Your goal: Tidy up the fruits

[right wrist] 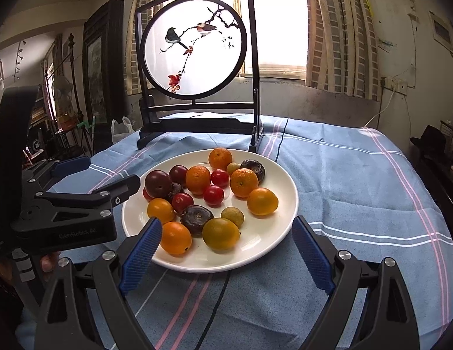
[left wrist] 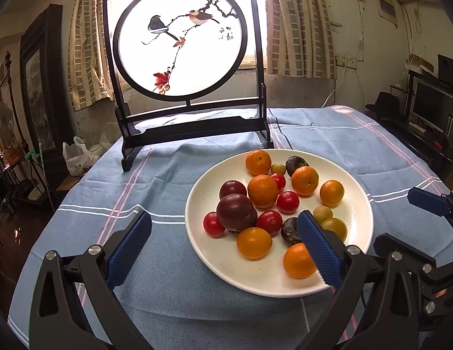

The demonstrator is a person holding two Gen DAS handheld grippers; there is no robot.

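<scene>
- Together, both grippers hang low over the near edge of the table, tilted down toward the white plate (right wrist: 273,227).
- Left gripper (left wrist: 223,250): jaws spread wide and gripping nothing; its right pad stands over the plate's near side, in front of a dark fruit and an orange one, while its left pad is off the plate over the blue striped tablecloth (left wrist: 156,180).
- Right gripper (right wrist: 226,256): jaws released and wide, nothing between the pads; they straddle the plate's near rim, the left pad just beside the nearest orange fruit (right wrist: 175,237).
- Seen from the right wrist view, the left gripper's black body lies to the left of the plate, with a fingertip of the person's hand (right wrist: 48,262) showing beneath it.
- Counted on the plate: three mandarins (right wrist: 198,179), three smooth orange kumquat-like fruits, two yellow-green ones (right wrist: 220,233), two small pale green ones, two dark purple plums (right wrist: 158,183), four red cherry tomatoes, and three wrinkled dark brown fruits (right wrist: 196,220), one half hidden behind a plum.
- All of the fruit sits loosely mixed in a single layer on the plate.
- Behind the plate stands a black-framed round screen (right wrist: 194,46) painted with two birds on a branch.
</scene>
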